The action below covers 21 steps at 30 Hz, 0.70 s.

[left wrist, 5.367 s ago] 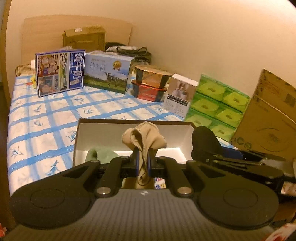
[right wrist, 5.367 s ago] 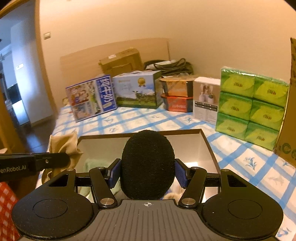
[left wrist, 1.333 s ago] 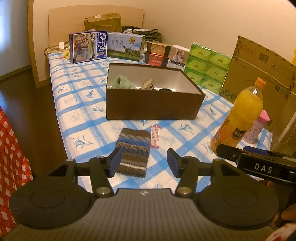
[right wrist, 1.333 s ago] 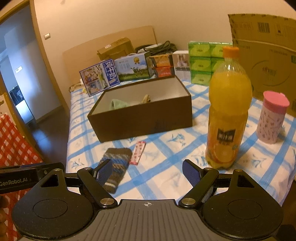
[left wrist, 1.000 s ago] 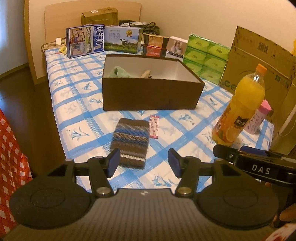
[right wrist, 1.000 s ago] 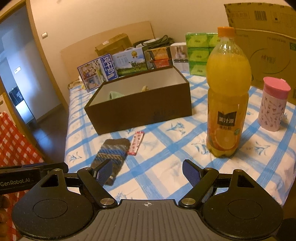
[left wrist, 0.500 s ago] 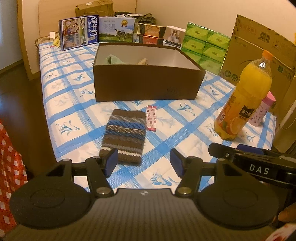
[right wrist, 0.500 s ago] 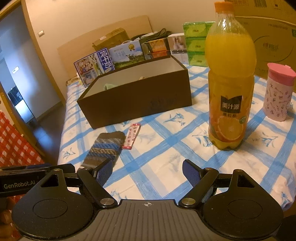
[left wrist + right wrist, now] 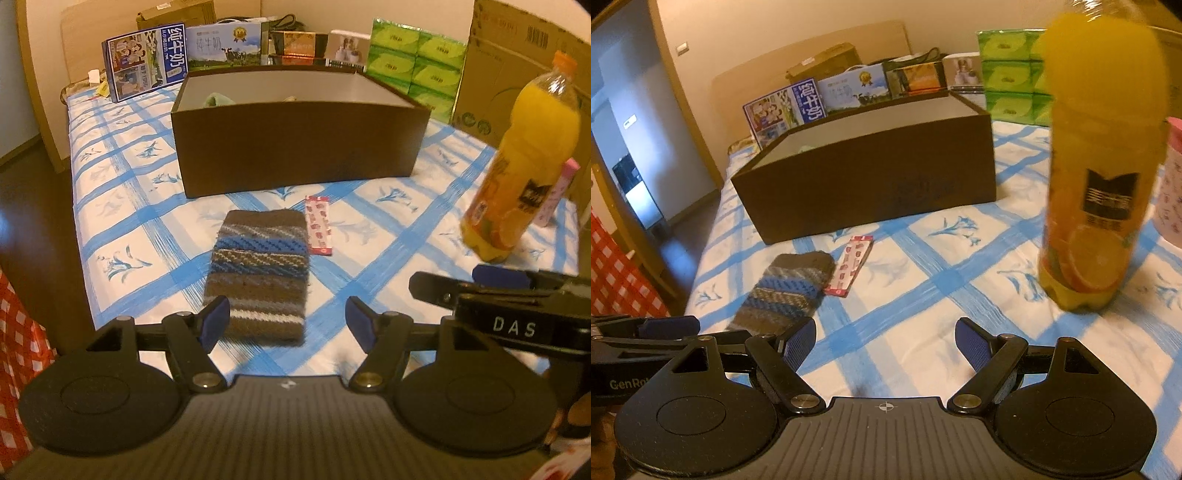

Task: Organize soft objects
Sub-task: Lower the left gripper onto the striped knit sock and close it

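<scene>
A striped brown and blue knitted sock [image 9: 258,273] lies flat on the blue-checked cloth in front of a dark brown open box [image 9: 299,144]. My left gripper [image 9: 288,325] is open and empty, its fingertips just short of the sock's near end. In the right wrist view the sock [image 9: 786,291] lies left of centre, and the box [image 9: 868,188] stands behind it. My right gripper [image 9: 884,343] is open and empty above the cloth, right of the sock. A green soft item [image 9: 218,99] and a beige one peek over the box wall.
A red snack packet [image 9: 318,225] lies right of the sock. An orange juice bottle [image 9: 521,166] and a pink cup [image 9: 1172,177] stand at the right. Milk cartons, green tissue packs [image 9: 413,62] and a cardboard box [image 9: 517,66] line the back. The table edge drops off at the left.
Both grippers let go of the beige sock and the black item over the box, pulled back, then moved forward and down toward the striped sock. Both now stand open.
</scene>
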Each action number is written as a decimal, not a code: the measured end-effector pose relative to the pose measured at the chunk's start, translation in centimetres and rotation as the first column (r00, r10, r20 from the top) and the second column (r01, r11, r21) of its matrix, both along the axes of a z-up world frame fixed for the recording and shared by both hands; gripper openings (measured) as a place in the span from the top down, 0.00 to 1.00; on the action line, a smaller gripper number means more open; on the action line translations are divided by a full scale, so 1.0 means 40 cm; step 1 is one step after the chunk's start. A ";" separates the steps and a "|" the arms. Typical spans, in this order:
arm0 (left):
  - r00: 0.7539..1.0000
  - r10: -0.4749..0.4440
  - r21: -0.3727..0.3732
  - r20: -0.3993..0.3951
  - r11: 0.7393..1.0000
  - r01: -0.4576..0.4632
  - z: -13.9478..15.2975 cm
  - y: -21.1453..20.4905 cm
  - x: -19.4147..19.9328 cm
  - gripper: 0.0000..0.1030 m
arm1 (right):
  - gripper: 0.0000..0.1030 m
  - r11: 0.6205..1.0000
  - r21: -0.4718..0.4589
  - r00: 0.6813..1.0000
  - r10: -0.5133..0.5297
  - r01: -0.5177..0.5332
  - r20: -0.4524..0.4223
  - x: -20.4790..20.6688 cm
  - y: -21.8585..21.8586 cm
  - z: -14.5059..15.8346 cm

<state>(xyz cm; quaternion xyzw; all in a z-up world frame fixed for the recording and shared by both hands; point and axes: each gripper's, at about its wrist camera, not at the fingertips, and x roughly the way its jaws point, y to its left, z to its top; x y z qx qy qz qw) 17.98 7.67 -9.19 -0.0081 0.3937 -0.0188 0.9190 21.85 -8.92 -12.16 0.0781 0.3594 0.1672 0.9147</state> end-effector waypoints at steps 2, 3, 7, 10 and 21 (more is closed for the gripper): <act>1.000 -0.003 0.015 -0.003 1.000 0.003 -0.017 0.003 0.022 0.35 | 0.20 1.000 -0.017 1.000 0.017 -0.017 0.014 0.025 0.004 -0.010; 1.000 -0.004 0.022 -0.004 1.000 0.004 -0.025 0.005 0.034 0.35 | 0.20 0.999 -0.030 1.000 0.021 -0.020 0.017 0.037 0.007 -0.015; 1.000 -0.016 0.054 -0.015 0.998 0.017 -0.053 0.006 0.075 0.35 | 0.20 1.000 -0.024 1.000 0.017 -0.017 0.013 0.075 0.001 -0.032; 0.999 -0.024 0.080 -0.025 0.996 0.026 -0.073 0.004 0.106 0.35 | 0.20 1.000 -0.018 1.000 0.001 -0.001 0.002 0.091 -0.008 -0.045; 0.997 -0.047 0.227 -0.056 0.972 0.059 -0.148 -0.028 0.201 0.26 | 0.20 0.999 -0.007 0.998 -0.041 0.040 -0.048 0.103 -0.040 -0.078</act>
